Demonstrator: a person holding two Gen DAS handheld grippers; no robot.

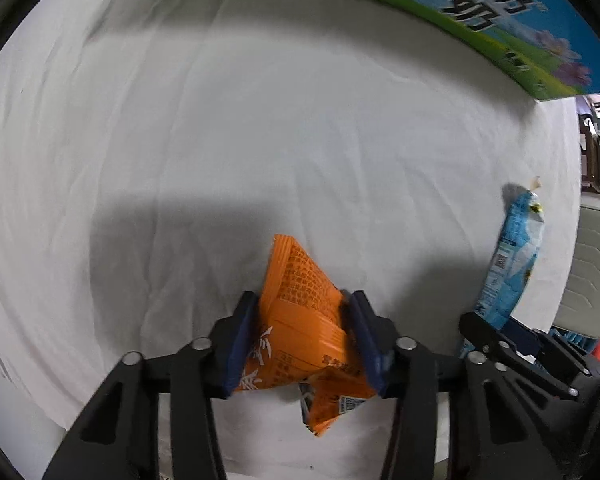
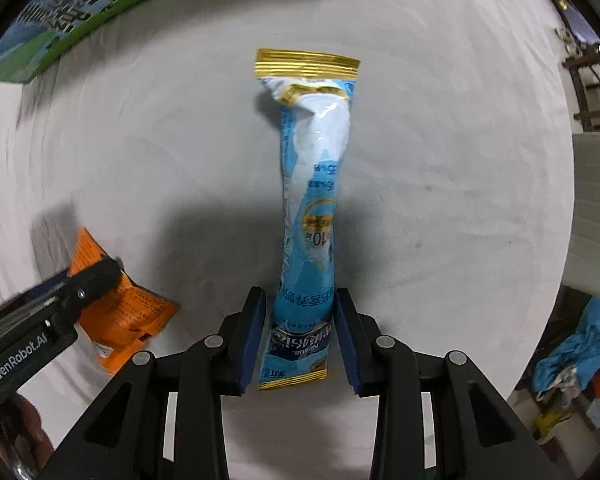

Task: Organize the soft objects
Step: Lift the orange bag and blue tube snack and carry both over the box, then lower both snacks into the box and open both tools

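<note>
My left gripper (image 1: 302, 300) is shut on an orange snack packet (image 1: 300, 320) and holds it over the white cloth; the packet crumples between the blue pads. My right gripper (image 2: 300, 296) is shut on the lower end of a long light-blue sachet (image 2: 312, 208) with gold sealed ends, which sticks out ahead over the cloth. The right gripper (image 1: 500, 340) and its blue sachet (image 1: 512, 264) show at the right of the left wrist view. The left gripper (image 2: 96, 276) and orange packet (image 2: 128, 312) show at the lower left of the right wrist view.
A white cloth (image 1: 260, 120) covers the table. A blue and green printed carton (image 1: 480, 12) stands at the far edge, also in the right wrist view (image 2: 60, 12). A white chair (image 1: 596, 272) and clutter (image 2: 580, 352) lie beyond the table's right edge.
</note>
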